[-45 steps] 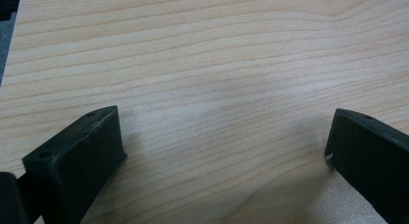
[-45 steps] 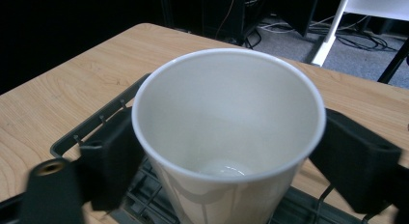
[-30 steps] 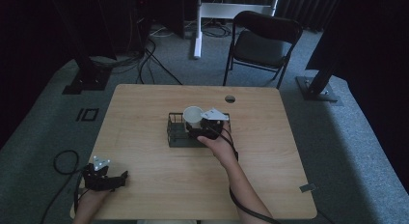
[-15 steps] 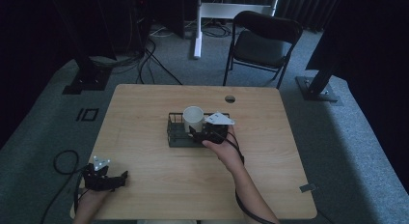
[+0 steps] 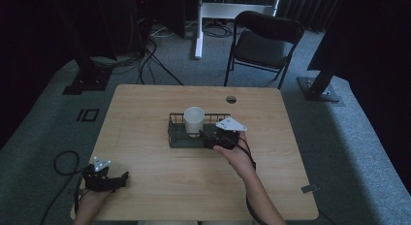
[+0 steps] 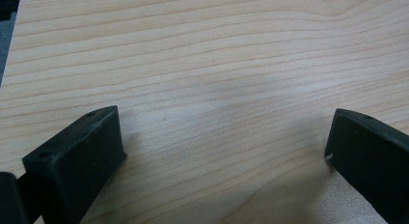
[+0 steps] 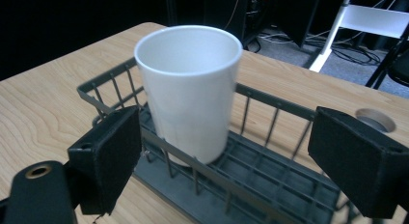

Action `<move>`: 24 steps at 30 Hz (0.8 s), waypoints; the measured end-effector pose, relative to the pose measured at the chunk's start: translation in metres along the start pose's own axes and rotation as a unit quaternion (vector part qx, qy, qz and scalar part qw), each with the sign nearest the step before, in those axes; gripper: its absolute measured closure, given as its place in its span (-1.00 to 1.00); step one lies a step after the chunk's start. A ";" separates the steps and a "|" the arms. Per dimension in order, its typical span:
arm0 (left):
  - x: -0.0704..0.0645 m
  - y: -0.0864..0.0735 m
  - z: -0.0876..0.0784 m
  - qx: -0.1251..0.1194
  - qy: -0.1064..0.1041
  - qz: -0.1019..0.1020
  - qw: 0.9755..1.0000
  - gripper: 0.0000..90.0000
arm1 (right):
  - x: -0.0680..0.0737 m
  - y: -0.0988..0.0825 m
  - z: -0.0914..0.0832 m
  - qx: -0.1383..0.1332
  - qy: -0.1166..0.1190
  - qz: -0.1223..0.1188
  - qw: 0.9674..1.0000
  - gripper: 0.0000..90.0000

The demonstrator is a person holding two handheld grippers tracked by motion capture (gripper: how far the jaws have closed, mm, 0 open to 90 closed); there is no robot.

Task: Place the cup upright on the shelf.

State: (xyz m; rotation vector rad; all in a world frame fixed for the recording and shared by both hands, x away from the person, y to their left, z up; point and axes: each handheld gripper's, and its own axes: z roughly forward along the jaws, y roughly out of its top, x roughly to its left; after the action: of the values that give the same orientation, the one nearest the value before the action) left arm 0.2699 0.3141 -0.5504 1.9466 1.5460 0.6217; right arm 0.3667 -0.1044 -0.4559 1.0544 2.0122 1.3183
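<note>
A white cup (image 5: 194, 119) stands upright at the left end of a dark wire basket (image 5: 177, 137) in the middle of the wooden table (image 5: 140, 113). My right gripper (image 5: 207, 136) sits at the basket's right part, open, its jaws pointing at the cup from a short distance. In the right gripper view the cup (image 7: 188, 84) stands just beyond the spread jaws of the right gripper (image 7: 231, 154), inside the basket (image 7: 275, 105), touching neither jaw. My left gripper (image 5: 121, 179) rests at the table's front left corner, and in its own view the left gripper (image 6: 222, 151) stands open over bare wood.
A round cable hole (image 5: 231, 99) lies in the table behind the basket. A black folding chair (image 5: 261, 40) stands beyond the far edge. Cables (image 5: 63, 162) trail on the grey carpet at the left. A person's forearm (image 5: 252, 186) crosses the table's front right.
My right gripper has drawn back from the cup, to the right and toward the person. The cup stays upright in the basket. The left gripper has not moved.
</note>
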 end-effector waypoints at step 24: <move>0.000 0.000 0.000 0.000 0.000 -0.001 1.000 -1.00 | -0.032 -0.032 -0.030 0.006 -0.029 0.020 0.999 -0.74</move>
State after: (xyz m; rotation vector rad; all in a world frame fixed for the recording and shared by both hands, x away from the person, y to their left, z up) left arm 0.2699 0.3139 -0.5504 1.9441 1.5472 0.6211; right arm 0.3515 -0.1534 -0.4735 1.1309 1.9681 1.2815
